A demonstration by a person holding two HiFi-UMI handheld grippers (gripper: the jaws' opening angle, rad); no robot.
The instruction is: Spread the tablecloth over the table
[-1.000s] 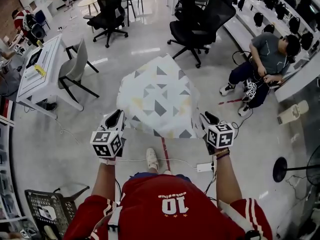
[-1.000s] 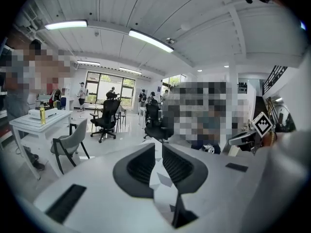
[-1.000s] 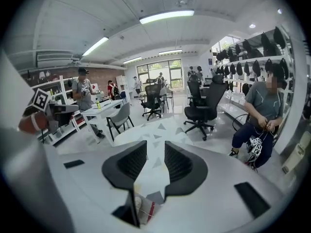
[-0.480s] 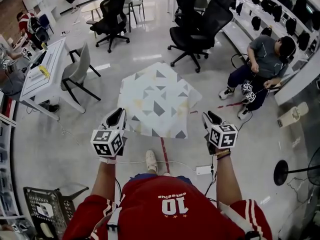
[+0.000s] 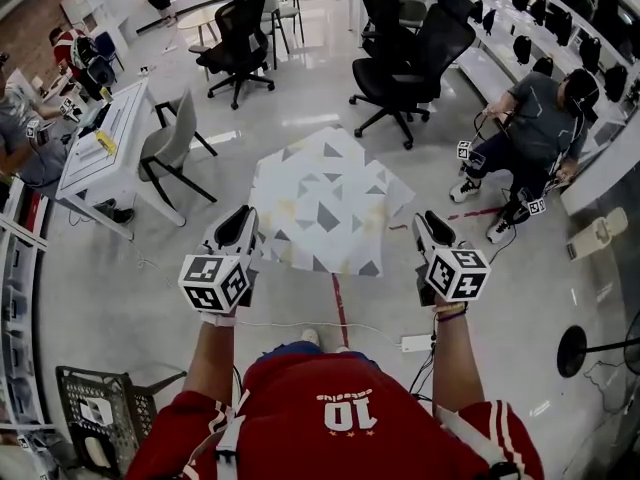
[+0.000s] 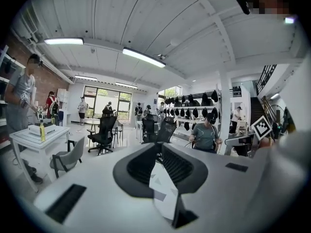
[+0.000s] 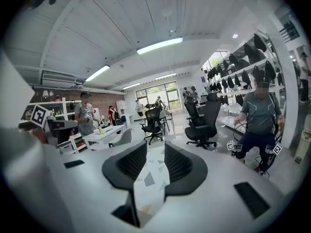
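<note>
Two near corners of the tablecloth [image 5: 325, 208] are in your jaws. The left gripper [image 5: 240, 226] is clamped on one corner and the right gripper [image 5: 430, 226] on the other, with patterned fabric pinched between each pair. From your hands the cloth spreads open toward 12 o'clock, lifted above the floor [image 5: 180, 298]. No view shows what stands beneath it; the one white table [image 5: 100, 153] in sight is at 10 o'clock, well apart. The unfolding looks done. What seems left is lowering the cloth over the table and smoothing it flat.
</note>
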